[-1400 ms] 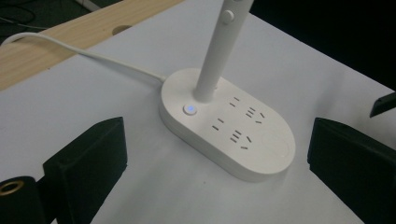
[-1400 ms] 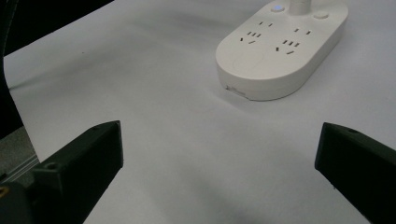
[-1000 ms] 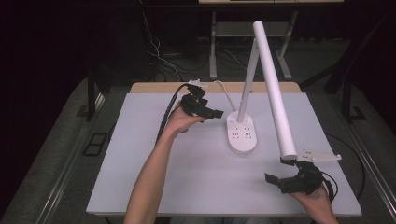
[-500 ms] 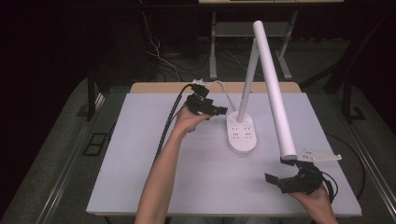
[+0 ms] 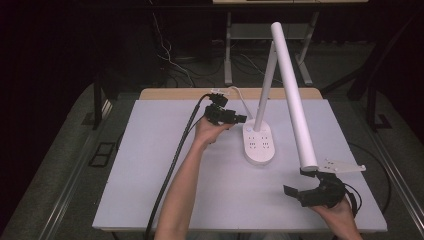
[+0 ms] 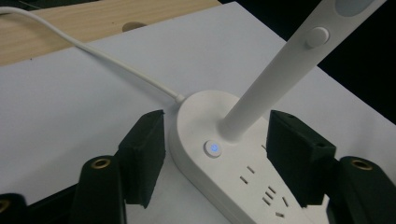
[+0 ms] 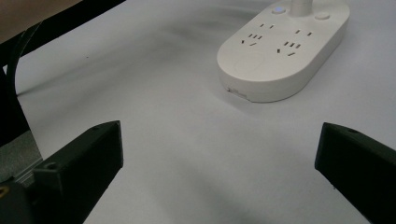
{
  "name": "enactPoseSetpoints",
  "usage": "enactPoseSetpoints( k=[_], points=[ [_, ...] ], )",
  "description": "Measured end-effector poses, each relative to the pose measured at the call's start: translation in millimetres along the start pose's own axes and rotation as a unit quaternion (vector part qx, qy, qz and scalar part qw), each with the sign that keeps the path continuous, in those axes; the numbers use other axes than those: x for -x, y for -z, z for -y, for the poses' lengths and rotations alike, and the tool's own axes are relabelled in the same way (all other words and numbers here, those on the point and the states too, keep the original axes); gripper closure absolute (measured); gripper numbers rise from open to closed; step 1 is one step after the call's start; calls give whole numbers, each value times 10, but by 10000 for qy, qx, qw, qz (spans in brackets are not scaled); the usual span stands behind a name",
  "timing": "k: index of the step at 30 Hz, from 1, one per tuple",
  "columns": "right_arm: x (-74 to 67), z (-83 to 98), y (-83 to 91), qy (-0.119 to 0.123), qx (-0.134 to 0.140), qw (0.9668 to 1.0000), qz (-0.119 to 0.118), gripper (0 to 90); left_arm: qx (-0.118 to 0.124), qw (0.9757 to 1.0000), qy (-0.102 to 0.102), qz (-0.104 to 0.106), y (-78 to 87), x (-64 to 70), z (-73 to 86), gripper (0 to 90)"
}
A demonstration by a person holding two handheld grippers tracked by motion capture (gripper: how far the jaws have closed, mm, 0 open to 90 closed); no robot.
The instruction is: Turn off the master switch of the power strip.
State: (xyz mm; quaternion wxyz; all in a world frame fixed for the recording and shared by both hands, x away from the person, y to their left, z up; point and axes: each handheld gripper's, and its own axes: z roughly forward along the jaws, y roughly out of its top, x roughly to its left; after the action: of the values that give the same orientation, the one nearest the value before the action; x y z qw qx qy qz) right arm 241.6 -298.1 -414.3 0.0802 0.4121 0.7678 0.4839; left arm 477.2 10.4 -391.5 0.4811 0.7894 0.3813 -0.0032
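A white desk lamp stands mid-table on an oval base point(image 5: 258, 144) with sockets; its stem point(image 5: 265, 85) rises and a long tube head point(image 5: 293, 95) slopes down to the front right. My left gripper point(image 5: 242, 120) is at the base's rear end. Its jaws have just been closing, and in the left gripper view they straddle that end point(image 6: 215, 140), where a button point(image 6: 212, 149) glows blue beside the stem point(image 6: 280, 70). The pads stand off the base, so it is open. My right gripper point(image 5: 296, 181) is open over bare table at the front right, with the base point(image 7: 280, 46) ahead of it.
The lamp's white cord point(image 6: 93, 51) runs from the base's rear toward the wooden strip point(image 5: 170, 94) at the table's back edge. The white table top point(image 5: 150, 175) has free room on the left and front. The tube's lower tip hangs just above my right gripper.
My left hand has moved right and a little down, bringing its gripper up to the rear of the lamp base, with the jaws narrower. The right gripper has stayed put.
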Motion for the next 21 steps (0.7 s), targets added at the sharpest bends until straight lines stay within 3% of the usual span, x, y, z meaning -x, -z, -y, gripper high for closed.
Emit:
enactPoseSetpoints(
  k=[12,21],
  points=[
    [1,0,-9,36,-34,10000,-7,6,-49,9999,109,68,-169,-34,79,475],
    [4,-1,-4,-6,-23,10000,-10,6,-104,9996,123,217,-271,-36,122,606]
  ],
)
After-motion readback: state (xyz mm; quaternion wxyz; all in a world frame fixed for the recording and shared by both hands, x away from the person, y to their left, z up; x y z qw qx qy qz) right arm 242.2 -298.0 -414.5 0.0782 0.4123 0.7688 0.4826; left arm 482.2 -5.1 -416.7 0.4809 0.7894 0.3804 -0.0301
